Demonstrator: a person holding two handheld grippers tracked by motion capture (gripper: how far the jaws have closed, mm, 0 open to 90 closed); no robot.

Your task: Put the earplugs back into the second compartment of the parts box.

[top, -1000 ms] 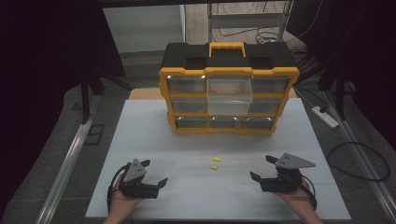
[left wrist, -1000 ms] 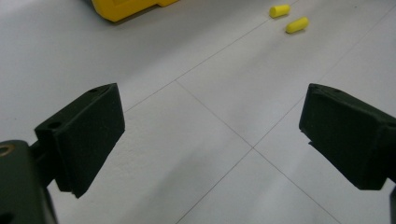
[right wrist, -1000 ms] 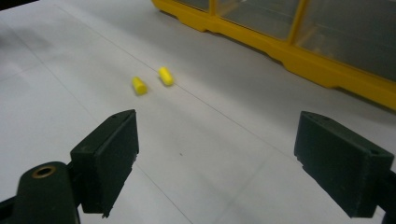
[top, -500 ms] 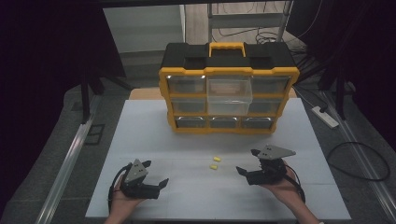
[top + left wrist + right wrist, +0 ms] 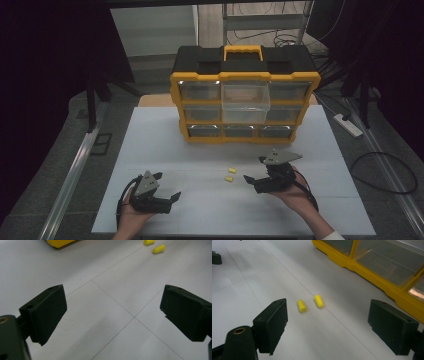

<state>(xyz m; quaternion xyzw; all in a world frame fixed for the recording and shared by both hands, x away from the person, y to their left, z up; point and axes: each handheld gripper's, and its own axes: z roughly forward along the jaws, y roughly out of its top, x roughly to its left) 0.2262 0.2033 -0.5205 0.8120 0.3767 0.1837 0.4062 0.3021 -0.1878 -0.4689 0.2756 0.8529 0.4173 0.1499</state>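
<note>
Two small yellow earplugs [image 5: 230,174] lie side by side on the white table, in front of a yellow and black drawer organizer [image 5: 245,75]. My right gripper [image 5: 251,183] sits just right of them, open, jaws pointing left. In the right gripper view the earplugs [image 5: 310,303] lie a little ahead, between the spread jaws of my right gripper [image 5: 329,312]. My left gripper [image 5: 171,200] rests open near the table's front left. In the left gripper view, my left gripper [image 5: 113,300] holds nothing, and the earplugs [image 5: 159,249] lie far off at the top.
The organizer's clear upper-middle drawer [image 5: 245,98] stands pulled out. Its yellow base [image 5: 372,267] runs close along the right of the right gripper view. A power strip [image 5: 349,125] and a cable loop [image 5: 382,172] lie on the floor to the right of the white table [image 5: 150,145].
My right gripper has moved left and a little forward, up to the earplugs. The left gripper has stayed in place.
</note>
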